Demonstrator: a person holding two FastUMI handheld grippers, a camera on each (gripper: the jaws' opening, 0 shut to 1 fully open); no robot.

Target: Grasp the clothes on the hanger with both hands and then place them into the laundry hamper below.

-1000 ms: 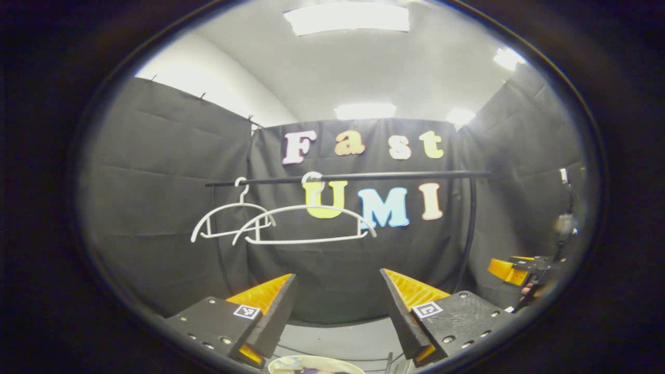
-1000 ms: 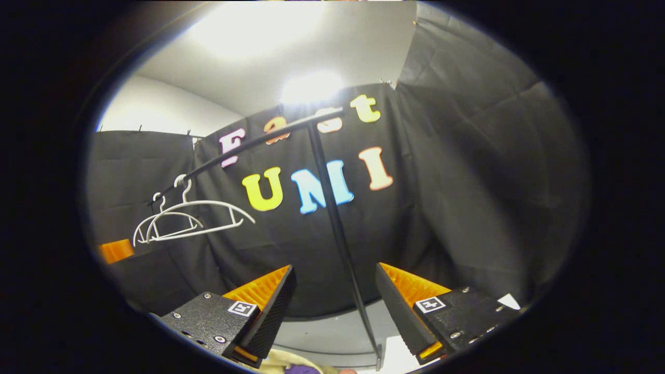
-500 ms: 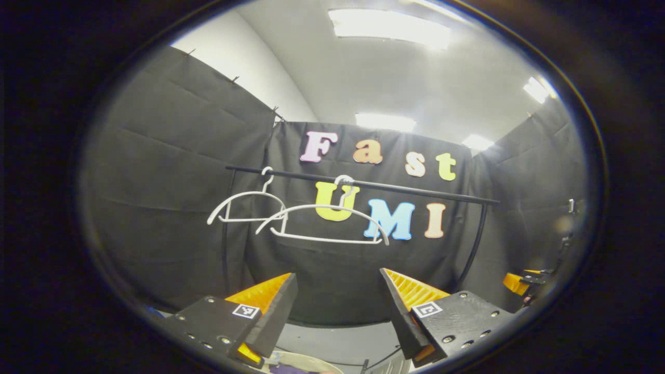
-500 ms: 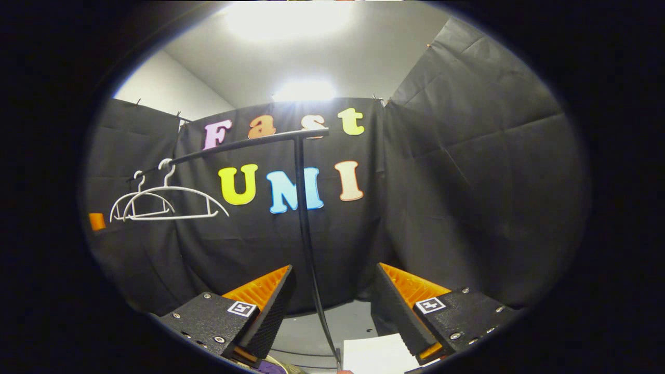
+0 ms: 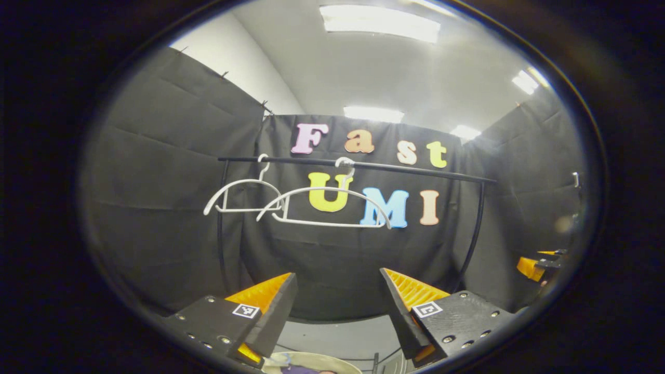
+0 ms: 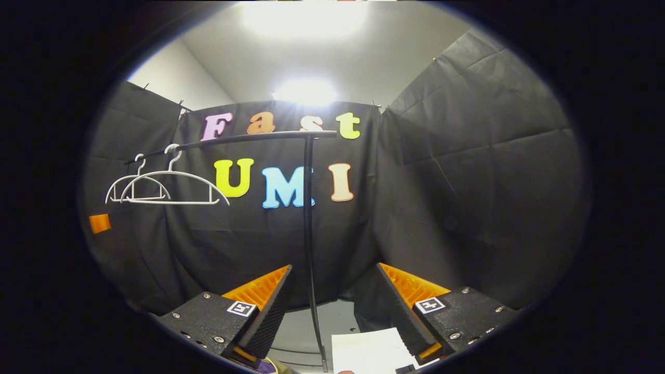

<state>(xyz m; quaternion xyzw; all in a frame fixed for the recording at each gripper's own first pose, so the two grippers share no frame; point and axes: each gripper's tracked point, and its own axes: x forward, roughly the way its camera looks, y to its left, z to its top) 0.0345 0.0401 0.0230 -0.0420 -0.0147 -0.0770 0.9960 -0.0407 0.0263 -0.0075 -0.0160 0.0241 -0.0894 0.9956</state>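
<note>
Black cloth walls close the booth under a pale ceiling with bright light panels, and the rail is the landmark for everything else. It is a thin dark bar running level across the back wall, carried on upright posts; in the right gripper view one post drops from the rail's end to the floor. Two white hangers hook over the rail toward its left end, one just behind the other, and both are bare; each has its long axis along the rail, hook up. Well below the rail, at the bottom edge of the left gripper view, shows the pale round rim of the laundry hamper, with a scrap of purple clothes inside it. A white sheet lies on the floor by the post's foot. The left tool is spread wide and holds nothing; the right tool is likewise wide and empty. Judging by bare hangers and cloth in the hamper, the placing step looks done; the next move would only call for drawing both tools clear
</note>
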